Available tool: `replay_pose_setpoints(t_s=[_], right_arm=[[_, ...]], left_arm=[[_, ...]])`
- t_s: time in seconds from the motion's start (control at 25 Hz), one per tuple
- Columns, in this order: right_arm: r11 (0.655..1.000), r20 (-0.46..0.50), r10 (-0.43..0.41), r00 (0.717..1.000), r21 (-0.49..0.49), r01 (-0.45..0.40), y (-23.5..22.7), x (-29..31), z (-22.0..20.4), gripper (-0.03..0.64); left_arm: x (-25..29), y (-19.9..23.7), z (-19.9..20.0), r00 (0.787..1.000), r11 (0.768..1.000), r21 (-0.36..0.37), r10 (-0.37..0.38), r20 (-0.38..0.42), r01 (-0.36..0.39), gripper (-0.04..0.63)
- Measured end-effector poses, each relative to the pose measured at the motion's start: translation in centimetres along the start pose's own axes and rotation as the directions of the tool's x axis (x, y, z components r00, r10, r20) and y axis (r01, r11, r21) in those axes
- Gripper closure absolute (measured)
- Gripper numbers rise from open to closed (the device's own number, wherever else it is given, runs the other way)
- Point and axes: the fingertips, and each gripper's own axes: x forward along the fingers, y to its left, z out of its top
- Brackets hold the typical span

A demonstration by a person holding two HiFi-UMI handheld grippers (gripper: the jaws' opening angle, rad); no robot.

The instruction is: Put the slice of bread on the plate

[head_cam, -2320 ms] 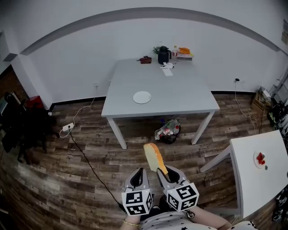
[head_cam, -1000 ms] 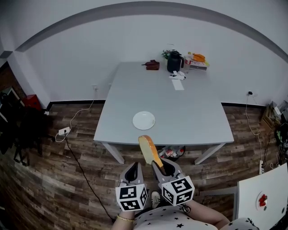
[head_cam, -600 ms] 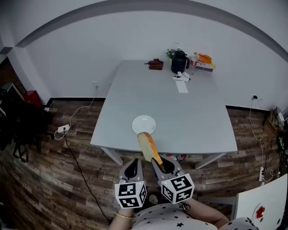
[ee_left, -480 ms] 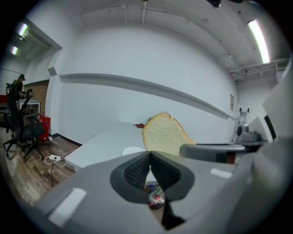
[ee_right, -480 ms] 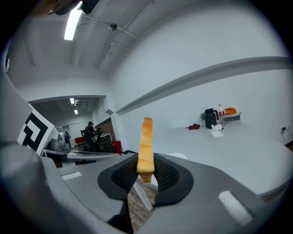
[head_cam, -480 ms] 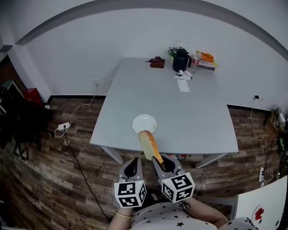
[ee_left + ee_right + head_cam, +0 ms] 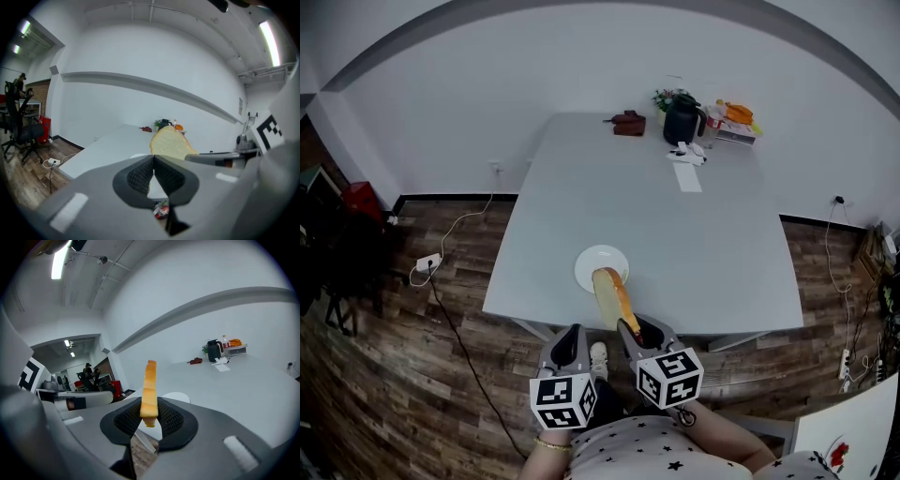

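Note:
My right gripper (image 7: 638, 332) (image 7: 149, 417) is shut on a slice of bread (image 7: 610, 294) (image 7: 149, 391), which stands on edge with its golden crust toward me. The slice (image 7: 171, 144) also shows in the left gripper view, to the right of the jaws. A small white plate (image 7: 601, 267) (image 7: 175, 397) lies near the front edge of the grey table (image 7: 694, 253); the bread's top overlaps it in the head view. My left gripper (image 7: 573, 342) (image 7: 153, 173) is shut with nothing in it, beside the right one, just short of the table edge.
At the table's far end stand a black kettle (image 7: 682, 121), a dark red object (image 7: 628, 119), white papers (image 7: 687, 172) and orange items (image 7: 734, 114). A cable and power strip (image 7: 427, 262) lie on the wood floor at left. A second white table (image 7: 862, 422) sits at bottom right.
Both grippers and the bread have moved forward toward the table. The plate now sits just beyond the bread's top, where earlier it lay well ahead.

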Motion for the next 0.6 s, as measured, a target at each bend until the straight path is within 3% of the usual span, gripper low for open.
replay_pose_setpoints(t_s=[0.28, 0.6], right_arm=[[0.999, -0.077, -0.016, 0.997, 0.040, 0.019, -3.0, 6.4, 0.8, 0.531], [0.995, -0.188, -0.005, 0.982, 0.093, 0.023, -4.4, 12.1, 0.0, 0.531]], left_arm=[[6.3, 2.9, 2.0, 0.999, 0.999, 0.037, -0.040, 0.000, 0.040, 0.587], [11.6, 5.8, 3.9, 0.999, 0.999, 0.011, -0.046, -0.018, 0.046, 0.587]])
